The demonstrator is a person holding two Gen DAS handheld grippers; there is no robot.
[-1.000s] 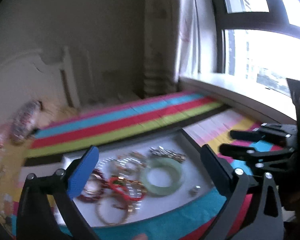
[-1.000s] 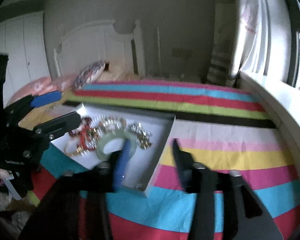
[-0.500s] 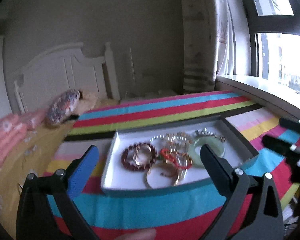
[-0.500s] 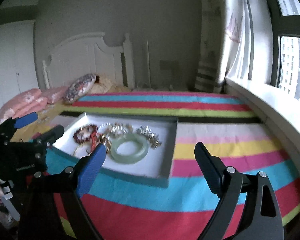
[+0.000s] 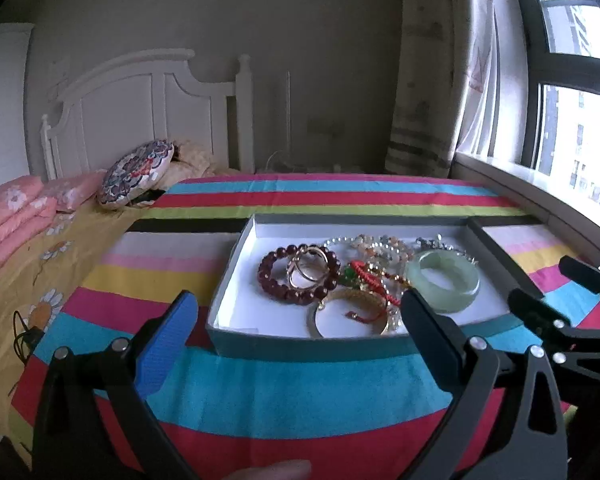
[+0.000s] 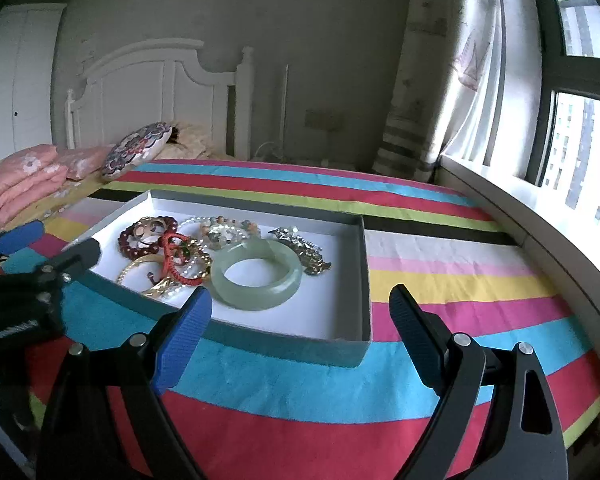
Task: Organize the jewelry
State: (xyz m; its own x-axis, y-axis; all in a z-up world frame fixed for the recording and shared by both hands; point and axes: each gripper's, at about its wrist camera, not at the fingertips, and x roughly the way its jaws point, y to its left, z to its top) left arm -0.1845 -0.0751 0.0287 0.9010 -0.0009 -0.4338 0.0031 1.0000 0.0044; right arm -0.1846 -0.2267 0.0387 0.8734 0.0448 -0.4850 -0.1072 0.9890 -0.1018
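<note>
A shallow teal box (image 5: 300, 345) with a white floor lies on the striped bedspread; it also shows in the right wrist view (image 6: 296, 350). In it lie a pale green jade bangle (image 5: 444, 286) (image 6: 257, 276), a dark red bead bracelet (image 5: 296, 278) (image 6: 129, 242), gold rings (image 5: 307, 271), a gold bangle (image 5: 348, 316), a red cord bracelet (image 6: 180, 260), pearl strands (image 6: 220, 232) and a silver chain (image 6: 304, 250). My left gripper (image 5: 300, 320) is open and empty, just in front of the box. My right gripper (image 6: 300, 312) is open and empty, at the box's near right corner.
The bed has a striped cover (image 5: 300, 392), a yellow sheet (image 5: 24, 280), pink quilts (image 5: 12, 216), a patterned cushion (image 5: 136, 174) and a white headboard (image 5: 140, 112). A window sill (image 6: 540, 220) and a curtain (image 6: 452, 80) run along the right.
Both grippers have pulled back and levelled; the box now sits farther ahead and fully in view. The right gripper's jaws have opened wider than a second ago. The jewelry has not moved.
</note>
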